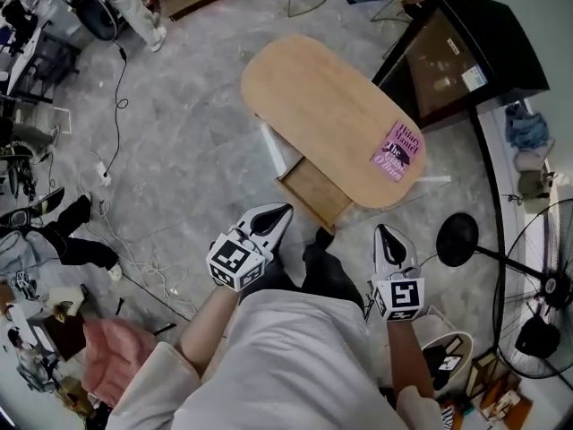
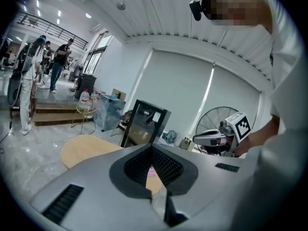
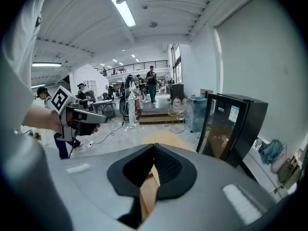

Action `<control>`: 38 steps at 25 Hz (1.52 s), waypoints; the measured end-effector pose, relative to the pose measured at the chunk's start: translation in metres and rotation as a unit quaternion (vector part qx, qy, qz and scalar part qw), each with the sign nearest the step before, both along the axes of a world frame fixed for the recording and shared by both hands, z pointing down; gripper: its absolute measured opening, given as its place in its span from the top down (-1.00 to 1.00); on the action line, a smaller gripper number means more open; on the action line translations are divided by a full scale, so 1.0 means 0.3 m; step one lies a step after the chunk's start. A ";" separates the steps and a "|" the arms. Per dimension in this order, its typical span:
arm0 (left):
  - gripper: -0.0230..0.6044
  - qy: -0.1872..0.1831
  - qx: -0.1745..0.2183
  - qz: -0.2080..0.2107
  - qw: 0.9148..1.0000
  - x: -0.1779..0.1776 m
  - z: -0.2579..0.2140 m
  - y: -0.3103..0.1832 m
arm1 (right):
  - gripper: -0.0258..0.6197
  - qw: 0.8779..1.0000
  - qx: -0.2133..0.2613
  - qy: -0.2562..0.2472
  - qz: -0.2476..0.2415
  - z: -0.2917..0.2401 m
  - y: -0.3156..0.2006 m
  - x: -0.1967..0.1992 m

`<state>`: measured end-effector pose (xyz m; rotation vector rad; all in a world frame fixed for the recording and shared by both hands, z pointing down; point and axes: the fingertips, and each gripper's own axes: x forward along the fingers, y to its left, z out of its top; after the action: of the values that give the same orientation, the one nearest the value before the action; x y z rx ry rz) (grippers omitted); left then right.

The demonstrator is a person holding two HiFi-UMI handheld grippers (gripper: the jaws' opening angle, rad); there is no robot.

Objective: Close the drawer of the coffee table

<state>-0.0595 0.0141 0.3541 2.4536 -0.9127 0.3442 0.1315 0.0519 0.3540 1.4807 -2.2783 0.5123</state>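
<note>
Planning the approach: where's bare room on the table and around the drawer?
The table top is bare except the pink book at its near right end. The floor left of the open drawer is free up to the cables. Crowded right: fan, black cabinet.

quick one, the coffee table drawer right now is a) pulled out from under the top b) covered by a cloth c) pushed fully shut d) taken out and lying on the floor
a: in the head view the drawer juts out from under the top of the coffee table on the person's side, with its wooden inside showing.
</note>
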 end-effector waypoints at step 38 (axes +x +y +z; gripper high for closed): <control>0.90 0.038 -0.215 -0.175 0.960 -0.160 0.990 0.087 | 0.89 0.977 -0.185 -0.022 -0.105 0.900 -0.105 -0.232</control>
<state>-0.1075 0.0402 0.6511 1.8579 -1.0853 0.2853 0.0620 0.0204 0.6240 1.0463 -2.1872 0.8572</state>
